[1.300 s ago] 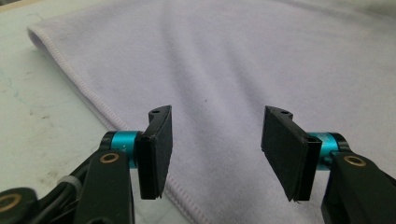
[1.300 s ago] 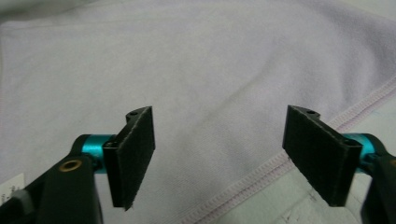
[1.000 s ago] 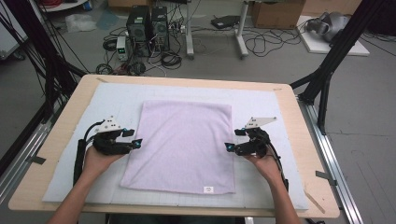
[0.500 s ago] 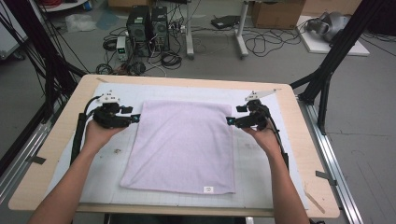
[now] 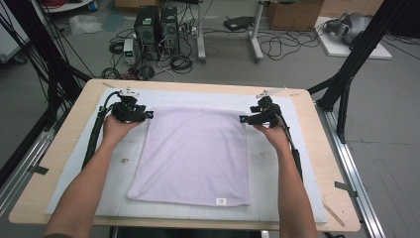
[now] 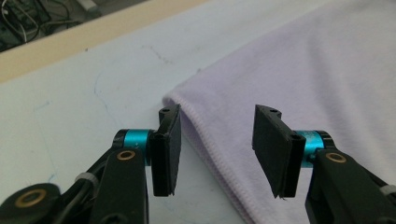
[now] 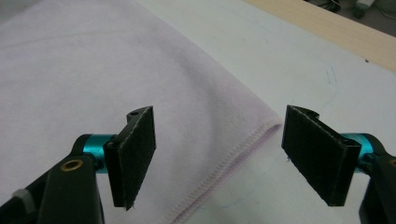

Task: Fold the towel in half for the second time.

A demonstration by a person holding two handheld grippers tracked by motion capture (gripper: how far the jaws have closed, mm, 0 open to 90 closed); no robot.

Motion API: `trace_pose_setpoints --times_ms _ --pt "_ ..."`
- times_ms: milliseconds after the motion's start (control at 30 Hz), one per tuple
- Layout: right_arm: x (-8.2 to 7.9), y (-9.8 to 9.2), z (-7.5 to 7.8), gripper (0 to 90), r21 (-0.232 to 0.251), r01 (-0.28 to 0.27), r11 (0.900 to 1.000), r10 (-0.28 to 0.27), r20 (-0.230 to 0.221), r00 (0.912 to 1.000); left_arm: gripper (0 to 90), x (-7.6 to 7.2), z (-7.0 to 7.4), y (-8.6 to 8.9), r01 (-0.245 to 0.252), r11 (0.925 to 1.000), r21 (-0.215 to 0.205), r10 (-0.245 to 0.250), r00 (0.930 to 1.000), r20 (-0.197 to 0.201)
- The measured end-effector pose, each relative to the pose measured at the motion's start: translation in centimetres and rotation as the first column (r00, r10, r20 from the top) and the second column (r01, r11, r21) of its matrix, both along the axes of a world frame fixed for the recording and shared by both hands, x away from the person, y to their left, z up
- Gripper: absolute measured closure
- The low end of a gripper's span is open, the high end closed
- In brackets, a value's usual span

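Note:
A lilac towel (image 5: 193, 153) lies flat on the white mat (image 5: 277, 168), with a small label (image 5: 220, 201) at its near edge. My left gripper (image 5: 147, 115) is at the towel's far left corner. In the left gripper view the gripper (image 6: 218, 114) is open and its jaws straddle the hemmed corner (image 6: 180, 100) of the towel (image 6: 303, 60); they have just been closing, and the pads do not press on the cloth. My right gripper (image 5: 242, 119) is at the far right corner. In the right gripper view the gripper (image 7: 219, 114) stands open over the towel (image 7: 70, 60) and its corner (image 7: 273, 122).
The wooden table (image 5: 64, 148) carries the mat. Black frame posts (image 5: 346, 84) stand at both sides. Computer towers (image 5: 158, 25) and cables (image 5: 282, 47) lie on the floor beyond the far edge.
Both hands have slid away from the person along the towel's side edges, from its middle to its far corners. The towel has not moved.

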State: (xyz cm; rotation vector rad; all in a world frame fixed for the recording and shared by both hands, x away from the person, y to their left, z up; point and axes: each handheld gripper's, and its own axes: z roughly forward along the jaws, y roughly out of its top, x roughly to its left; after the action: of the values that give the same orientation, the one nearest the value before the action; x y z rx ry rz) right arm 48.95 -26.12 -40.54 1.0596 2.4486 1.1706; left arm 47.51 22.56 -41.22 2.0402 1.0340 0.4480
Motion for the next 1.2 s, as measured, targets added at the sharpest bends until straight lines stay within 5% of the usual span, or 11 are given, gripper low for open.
trace_pose_setpoints --times_ms 333,467,500,600,800,967,1200 --pt "1.1 0.1 -2.5 25.7 -0.024 0.052 0.998 -0.053 -0.026 0.9983 50.1 1.0 -2.8 -0.7 -0.054 0.9975 0.045 0.057 0.9959 -0.07" --pt "1.3 0.4 -3.4 28.2 -0.042 0.053 0.998 -0.055 -0.045 0.9975 52.9 0.9 -3.0 -0.6 -0.069 0.9974 0.023 0.07 0.9956 -0.063" --pt "1.3 0.5 -3.8 30.4 -0.049 0.045 0.998 -0.048 -0.06 0.997 55.0 0.9 -3.0 -0.6 -0.069 0.9973 0.023 0.071 0.9955 -0.063" --pt "0.7 0.7 -4.0 42.8 -0.074 0.052 0.996 -0.052 -0.004 0.9986 65.2 0.8 -3.0 -0.7 -0.049 0.9987 0.01 0.05 0.9964 -0.069" --pt "0.2 1.0 -3.9 75.8 -0.026 -0.001 1.0 0.0 -0.04 0.9992 80.5 0.8 -3.0 -1.0 -0.046 0.9988 -0.017 0.044 0.9946 -0.094" --pt "0.3 1.0 -3.7 83.2 -0.009 -0.014 1.0 0.013 -0.073 0.9973 84.9 0.6 -2.8 -1.2 -0.04 0.9992 0.007 0.041 0.9961 -0.078" --pt "-0.1 0.8 -2.4 84.5 -0.017 -0.023 1.0 0.022 -0.04 0.9989 85.6 0.2 -1.9 -1.1 -0.024 0.9997 0.0 0.024 0.9993 -0.029"
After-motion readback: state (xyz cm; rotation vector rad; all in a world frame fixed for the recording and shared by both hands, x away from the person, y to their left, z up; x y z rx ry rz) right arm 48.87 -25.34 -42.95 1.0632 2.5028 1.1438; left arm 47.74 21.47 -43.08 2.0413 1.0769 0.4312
